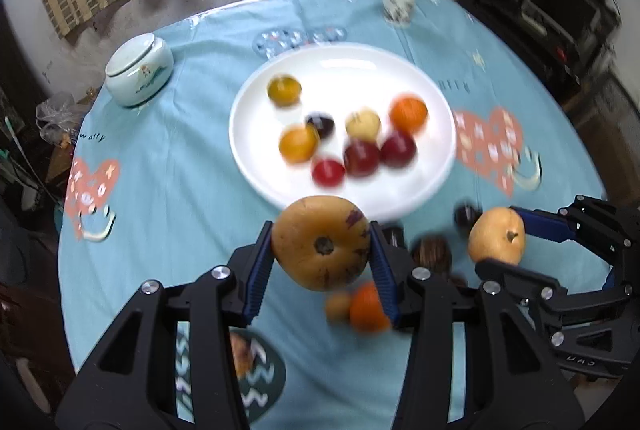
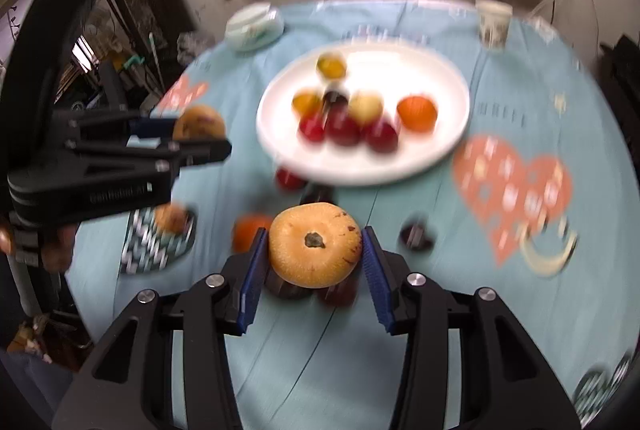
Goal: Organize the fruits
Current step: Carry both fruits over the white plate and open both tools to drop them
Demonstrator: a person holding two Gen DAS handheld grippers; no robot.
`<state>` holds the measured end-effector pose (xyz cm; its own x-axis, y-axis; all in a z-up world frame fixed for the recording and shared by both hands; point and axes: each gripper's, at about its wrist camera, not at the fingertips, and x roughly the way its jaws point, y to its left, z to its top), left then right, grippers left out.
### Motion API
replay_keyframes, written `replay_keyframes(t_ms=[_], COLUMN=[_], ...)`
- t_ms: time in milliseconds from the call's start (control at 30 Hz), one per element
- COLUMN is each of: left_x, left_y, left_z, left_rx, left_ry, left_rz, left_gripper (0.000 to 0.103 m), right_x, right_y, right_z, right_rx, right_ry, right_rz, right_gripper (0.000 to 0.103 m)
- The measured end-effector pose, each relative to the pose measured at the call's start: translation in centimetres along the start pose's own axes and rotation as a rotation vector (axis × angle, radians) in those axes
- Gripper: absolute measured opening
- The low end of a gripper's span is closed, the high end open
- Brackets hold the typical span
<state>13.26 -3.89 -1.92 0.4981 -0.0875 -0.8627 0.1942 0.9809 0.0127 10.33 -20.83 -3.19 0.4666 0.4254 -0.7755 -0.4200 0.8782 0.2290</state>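
Note:
My left gripper (image 1: 322,246) is shut on a brown pear (image 1: 322,242), lifted just short of the near rim of the white plate (image 1: 360,69). The right gripper (image 1: 500,238) hangs beside it at the right, shut on a second, smaller pear (image 1: 498,236). In the right wrist view that pear (image 2: 316,244) sits between the blue pads of the right gripper (image 2: 316,250). The left gripper (image 2: 200,135) and its pear (image 2: 199,123) are at the left there. The plate (image 2: 400,69) carries several oranges, red fruits, a pale one and a dark plum.
Loose fruit lies on the blue tablecloth below the grippers: an orange (image 1: 368,310), a small brown fruit (image 1: 338,306), dark plums (image 2: 416,236) and a red fruit (image 2: 289,178). A lidded ceramic jar (image 1: 138,71) stands far left and a cup (image 1: 398,3) at the back edge.

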Motion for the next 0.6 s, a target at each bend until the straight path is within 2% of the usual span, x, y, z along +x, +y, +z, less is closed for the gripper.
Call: replay_keyframes(t_ms=[100,267,400,533,600], left_x=[1.4,5.3,8.0,9.5,9.5], left_y=[1.4,2.2,2.4,2.2,2.0], left_z=[3.5,7.1,8.0,8.1,8.2], left_rx=[-0.066,-0.106,-0.112,-0.106,-0.09], left_ry=[-0.022,0.008,0.046,0.066,0.048], left_rz=[0.013,0.068,0.087,0.083,0.101], left_gripper=[0.047,0.047,0.047,0.047,0.056], right_x=[1.3,5.2,8.2,10.6,11.4], right_y=[-1.7,-4.3,-5.8,-6.6,-6.2], right_z=[3.4,7.4,9.7,10.7,11.0], right_rx=[0.013,0.083,0.096,0.087,0.046], right_ry=[-0.035,-0.038,-0.009,0.038,0.056], right_rz=[-0.035,-0.085,-0.128,-0.143,-0.173], right_gripper=[0.047,0.046,0.046,0.047,0.047])
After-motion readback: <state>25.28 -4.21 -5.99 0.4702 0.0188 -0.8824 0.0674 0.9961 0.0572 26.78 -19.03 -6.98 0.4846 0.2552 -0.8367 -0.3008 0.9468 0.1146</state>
